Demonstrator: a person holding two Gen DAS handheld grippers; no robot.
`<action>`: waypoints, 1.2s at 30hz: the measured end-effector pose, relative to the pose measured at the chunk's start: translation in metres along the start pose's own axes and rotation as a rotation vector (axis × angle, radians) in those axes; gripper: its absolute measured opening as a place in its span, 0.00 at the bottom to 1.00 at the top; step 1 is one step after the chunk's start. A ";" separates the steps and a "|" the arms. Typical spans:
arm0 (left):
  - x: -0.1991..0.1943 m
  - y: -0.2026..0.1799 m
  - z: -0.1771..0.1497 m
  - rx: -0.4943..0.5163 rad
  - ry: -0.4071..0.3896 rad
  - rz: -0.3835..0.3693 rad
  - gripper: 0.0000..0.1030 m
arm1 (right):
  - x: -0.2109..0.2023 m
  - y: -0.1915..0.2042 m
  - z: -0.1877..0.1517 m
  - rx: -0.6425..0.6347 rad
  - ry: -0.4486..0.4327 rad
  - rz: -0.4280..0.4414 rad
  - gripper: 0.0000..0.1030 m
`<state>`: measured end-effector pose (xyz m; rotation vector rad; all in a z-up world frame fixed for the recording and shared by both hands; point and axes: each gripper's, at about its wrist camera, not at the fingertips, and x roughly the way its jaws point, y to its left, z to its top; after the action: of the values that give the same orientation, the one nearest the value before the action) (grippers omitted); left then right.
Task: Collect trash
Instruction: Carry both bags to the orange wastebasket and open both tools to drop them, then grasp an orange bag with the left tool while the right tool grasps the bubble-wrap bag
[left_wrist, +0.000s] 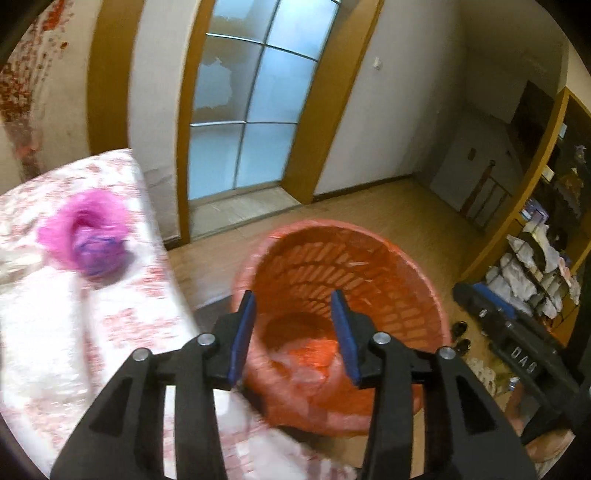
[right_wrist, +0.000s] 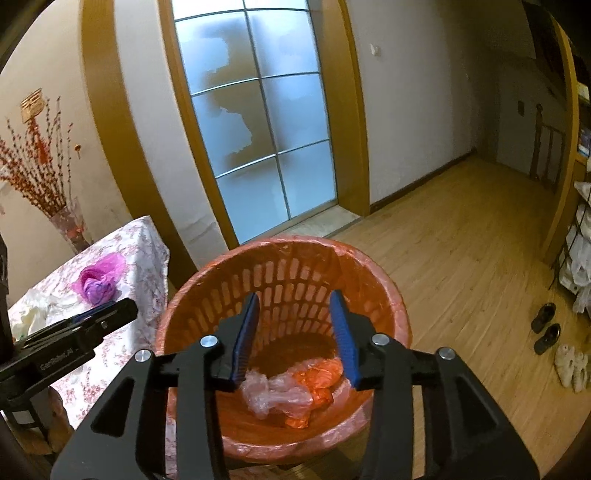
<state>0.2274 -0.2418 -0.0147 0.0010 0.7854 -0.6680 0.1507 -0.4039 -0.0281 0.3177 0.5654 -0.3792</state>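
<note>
An orange slotted trash basket (right_wrist: 236, 273) with an orange liner stands on the floor beside the table; it also shows in the left wrist view (left_wrist: 417, 269). Crumpled clear and orange plastic (right_wrist: 288, 395) lies at its bottom. A pink and purple plastic bag (left_wrist: 86, 236) lies on the floral tablecloth, also seen in the right wrist view (right_wrist: 99, 280). My right gripper (right_wrist: 297, 336) is open and empty above the basket. My left gripper (left_wrist: 295, 334) is open and empty over the basket's near rim; it also shows in the right wrist view (right_wrist: 96, 321) by the table's edge.
The table (left_wrist: 122, 317) with a floral cloth is on the left. A vase of red branches (right_wrist: 70, 225) stands at its back. A frosted glass door (right_wrist: 258, 122) is ahead. Shoes (right_wrist: 546, 325) and a shelf rack (left_wrist: 535, 258) are on the right over wooden floor.
</note>
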 end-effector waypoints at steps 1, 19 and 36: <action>-0.005 0.007 -0.002 0.000 -0.004 0.016 0.42 | -0.001 0.005 0.000 -0.008 -0.001 0.007 0.40; -0.157 0.182 -0.061 -0.215 -0.140 0.420 0.55 | 0.001 0.155 -0.022 -0.208 0.047 0.226 0.40; -0.249 0.324 -0.115 -0.449 -0.166 0.676 0.57 | 0.061 0.301 -0.060 -0.367 0.213 0.313 0.56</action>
<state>0.2046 0.1826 -0.0117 -0.1879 0.7026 0.1537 0.3009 -0.1302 -0.0544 0.0884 0.7675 0.0644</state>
